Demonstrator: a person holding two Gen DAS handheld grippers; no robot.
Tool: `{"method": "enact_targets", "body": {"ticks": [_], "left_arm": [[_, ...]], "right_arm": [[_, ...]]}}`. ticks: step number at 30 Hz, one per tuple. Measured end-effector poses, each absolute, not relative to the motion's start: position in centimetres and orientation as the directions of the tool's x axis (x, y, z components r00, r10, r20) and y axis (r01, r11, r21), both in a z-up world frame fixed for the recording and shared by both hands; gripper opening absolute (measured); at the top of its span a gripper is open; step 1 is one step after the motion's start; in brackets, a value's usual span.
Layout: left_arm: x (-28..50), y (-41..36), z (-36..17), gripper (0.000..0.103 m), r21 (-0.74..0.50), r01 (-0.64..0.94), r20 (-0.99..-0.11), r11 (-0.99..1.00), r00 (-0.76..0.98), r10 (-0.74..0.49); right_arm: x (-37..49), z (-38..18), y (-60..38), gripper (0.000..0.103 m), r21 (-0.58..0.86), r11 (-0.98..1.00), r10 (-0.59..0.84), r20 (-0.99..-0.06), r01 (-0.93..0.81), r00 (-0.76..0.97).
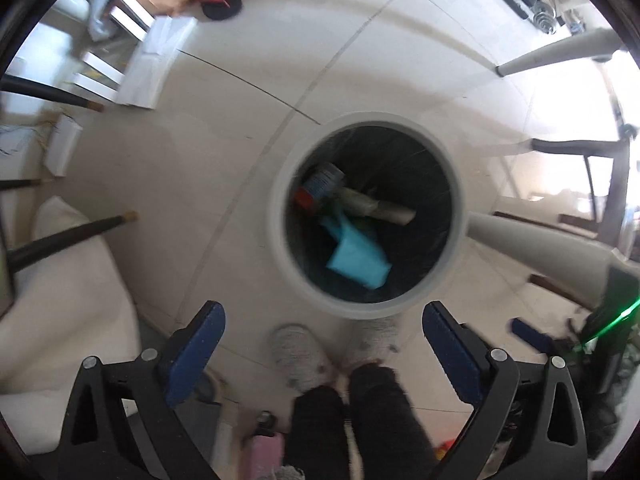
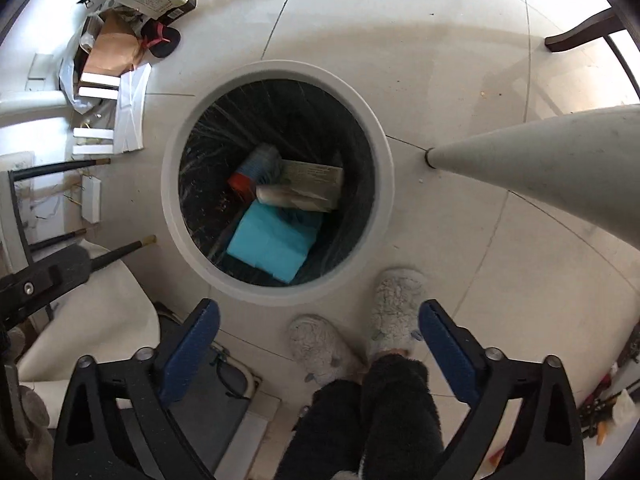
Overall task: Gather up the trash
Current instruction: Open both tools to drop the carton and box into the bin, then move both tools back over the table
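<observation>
A round white trash bin [image 1: 280, 200] [image 2: 172, 208] with a dark liner stands on the floor below both grippers. Inside lie a light blue packet [image 1: 356, 260] [image 2: 272, 240], a grey bottle with a red cap [image 1: 320, 184] [image 2: 252, 172], and a pale carton [image 2: 316, 184] [image 1: 380, 208]. My left gripper [image 1: 324, 340] is open and empty, above the bin's near rim. My right gripper [image 2: 320, 336] is open and empty, above the bin's near rim. The right gripper's tip also shows at the left wrist view's right edge [image 1: 532, 336].
The person's grey slippers [image 1: 300, 356] [image 2: 396, 308] and dark trouser legs stand just near the bin. A white table leg [image 2: 540, 168] [image 1: 532, 244] rises at right. Dark chair legs [image 1: 72, 236] [image 2: 120, 252], boxes and a paper bag [image 2: 116, 48] clutter the left.
</observation>
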State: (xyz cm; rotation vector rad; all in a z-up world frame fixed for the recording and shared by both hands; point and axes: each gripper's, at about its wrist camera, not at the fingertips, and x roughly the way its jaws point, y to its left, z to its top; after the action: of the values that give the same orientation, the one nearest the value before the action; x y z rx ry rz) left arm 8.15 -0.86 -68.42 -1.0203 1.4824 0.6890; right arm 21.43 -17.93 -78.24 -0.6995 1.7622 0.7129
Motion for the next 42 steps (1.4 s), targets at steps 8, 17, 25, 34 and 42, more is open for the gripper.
{"method": "enact_targets", "body": {"ticks": [8,17,25,34,42], "left_arm": [[4.7,-3.3,-63.9,0.101,-0.007,-0.885,-0.997,0.466,-0.027,-0.066],[2.3,-5.4,-57.7,0.101,0.022,-0.898,-0.999,0.44,-0.037,-0.026],[0.9,-8.2,-50.6,0.101,0.006,-0.894,-1.0,0.448,-0.017,-0.02],[0.0,-10.1,-40.3,0.101,-0.013,-0.884,-0.999,0.468,0.034,0.037],[0.4,-10.5,-30.9,0.101,0.021,-0.882,-0.987,0.471,0.057,0.152]], "right_arm": [[20.2,-74.2,-18.7,0.103,0.041,0.623,-0.139,-0.977,-0.781,-0.163],[19.2,-66.5,-21.4,0.103,0.034,0.635,-0.097,-0.988,-0.772,-0.124],[18.1,-56.7,-23.2,0.103,0.055,0.62,-0.036,-0.995,-0.782,-0.098],[18.1,-43.8,-25.5,0.103,0.105,0.63,0.043,-0.994,-0.769,-0.101],[18.6,-33.0,-25.9,0.103,0.159,0.599,0.116,-0.987,-0.785,-0.111]]}}
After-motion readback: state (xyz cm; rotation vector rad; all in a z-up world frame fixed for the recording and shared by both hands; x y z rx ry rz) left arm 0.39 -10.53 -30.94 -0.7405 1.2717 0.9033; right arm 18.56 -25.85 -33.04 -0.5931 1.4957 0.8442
